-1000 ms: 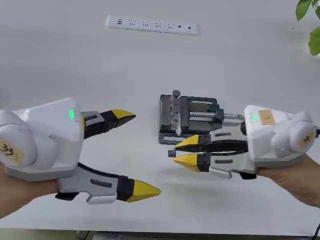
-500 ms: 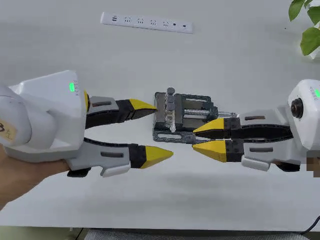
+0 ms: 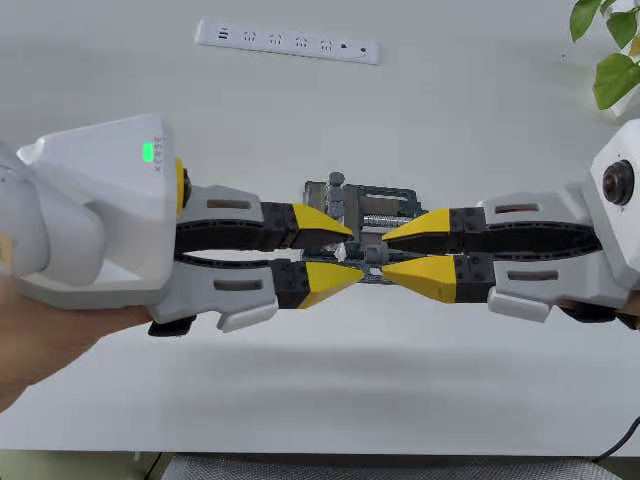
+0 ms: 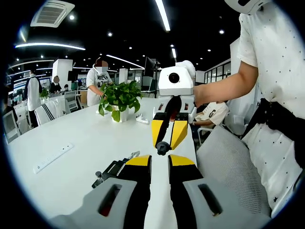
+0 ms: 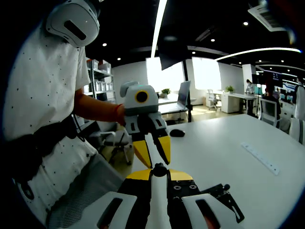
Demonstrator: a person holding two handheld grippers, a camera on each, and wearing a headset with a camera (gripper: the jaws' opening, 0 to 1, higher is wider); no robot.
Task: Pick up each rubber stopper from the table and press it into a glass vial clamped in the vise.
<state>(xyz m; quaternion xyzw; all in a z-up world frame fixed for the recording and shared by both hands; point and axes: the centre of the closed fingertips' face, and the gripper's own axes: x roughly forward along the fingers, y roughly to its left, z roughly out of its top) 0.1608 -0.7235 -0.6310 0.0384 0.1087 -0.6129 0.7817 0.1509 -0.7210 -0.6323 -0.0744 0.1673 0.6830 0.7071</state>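
Clenches a dark rubber stopper [image 4: 162, 148] in the right tongs [image 3: 384, 253], tip to tip with the left tongs [image 3: 356, 252], slightly parted and empty, above the white surface [image 3: 320, 380]. Just behind, half hides the vise [image 3: 405, 203] and its dark-capped vials [image 3: 338, 184]. Farther back, a power strip [image 3: 288, 42]; plant leaves [image 3: 608, 75] at far right.

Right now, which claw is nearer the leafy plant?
Right. The right claw is on the plant's side of the vise; the left claw meets it tip to tip from the far side.
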